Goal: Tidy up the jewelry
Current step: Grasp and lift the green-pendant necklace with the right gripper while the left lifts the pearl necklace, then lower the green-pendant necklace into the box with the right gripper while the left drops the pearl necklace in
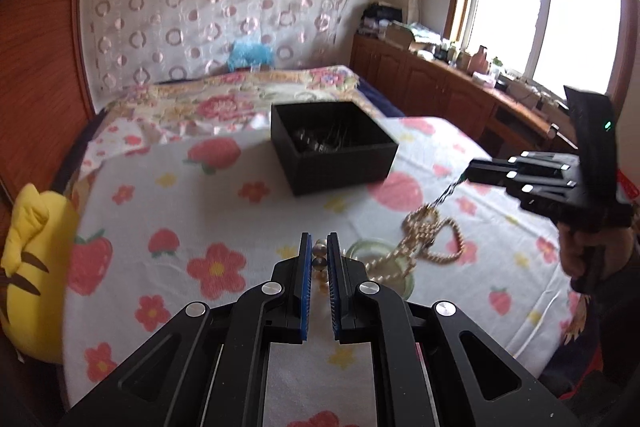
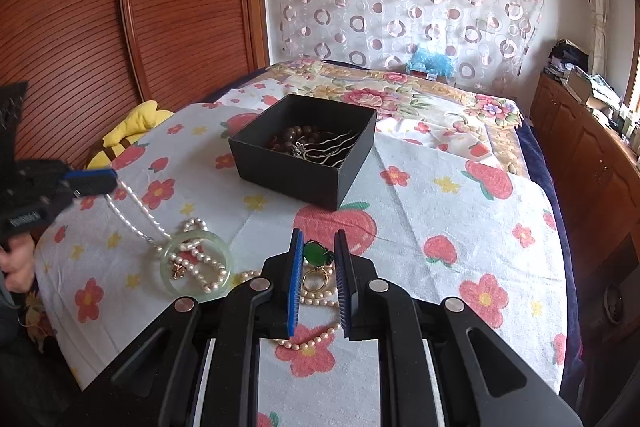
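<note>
Pearl necklace [image 1: 320, 263] is clamped in my left gripper [image 1: 319, 241] and lifted to pull it clear of the jade bangle [image 2: 196, 263], while my right gripper [image 2: 319, 239] pinches the green ring [image 2: 316, 254], with the black box [image 2: 304, 151] ahead of both.

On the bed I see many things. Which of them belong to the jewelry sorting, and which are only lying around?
Part of the job:
- black box, with brown beads already inside
- pearl necklace
- jade bangle
- green-stone ring

Only lying around:
- yellow plush toy
- blue bag by the curtain
- clutter on the wooden cabinet
</note>
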`<state>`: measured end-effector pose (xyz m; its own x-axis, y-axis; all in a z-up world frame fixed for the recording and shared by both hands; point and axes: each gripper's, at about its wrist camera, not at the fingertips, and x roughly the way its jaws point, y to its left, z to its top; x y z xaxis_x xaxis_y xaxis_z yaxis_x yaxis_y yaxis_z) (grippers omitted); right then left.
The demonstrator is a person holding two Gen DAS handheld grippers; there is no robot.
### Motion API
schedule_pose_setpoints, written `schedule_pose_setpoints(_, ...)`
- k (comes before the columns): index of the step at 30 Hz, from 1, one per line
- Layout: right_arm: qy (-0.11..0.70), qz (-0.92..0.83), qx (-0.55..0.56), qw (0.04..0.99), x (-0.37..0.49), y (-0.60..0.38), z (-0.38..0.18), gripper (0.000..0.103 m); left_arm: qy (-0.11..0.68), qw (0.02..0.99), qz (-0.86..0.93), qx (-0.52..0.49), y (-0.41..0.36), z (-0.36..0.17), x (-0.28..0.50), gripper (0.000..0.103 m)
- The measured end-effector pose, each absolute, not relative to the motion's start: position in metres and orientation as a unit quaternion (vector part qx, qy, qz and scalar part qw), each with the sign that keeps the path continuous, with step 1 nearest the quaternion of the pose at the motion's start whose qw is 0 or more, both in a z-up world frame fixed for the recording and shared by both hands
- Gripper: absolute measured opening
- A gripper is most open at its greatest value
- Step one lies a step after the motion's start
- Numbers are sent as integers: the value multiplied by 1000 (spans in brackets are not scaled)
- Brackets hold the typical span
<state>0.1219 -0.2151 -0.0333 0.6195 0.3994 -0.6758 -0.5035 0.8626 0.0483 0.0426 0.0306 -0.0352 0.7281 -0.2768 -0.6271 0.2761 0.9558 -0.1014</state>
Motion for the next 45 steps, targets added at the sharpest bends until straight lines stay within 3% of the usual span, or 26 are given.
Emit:
schedule_pose_setpoints(25,332,265,-82,902,125,-201,-13,17,220,961,-164,26,16,77,46,7)
schedule_pose_setpoints(45,311,286,-111,899,172,-176,15,17,202,967,-150,37,2,105,106,7)
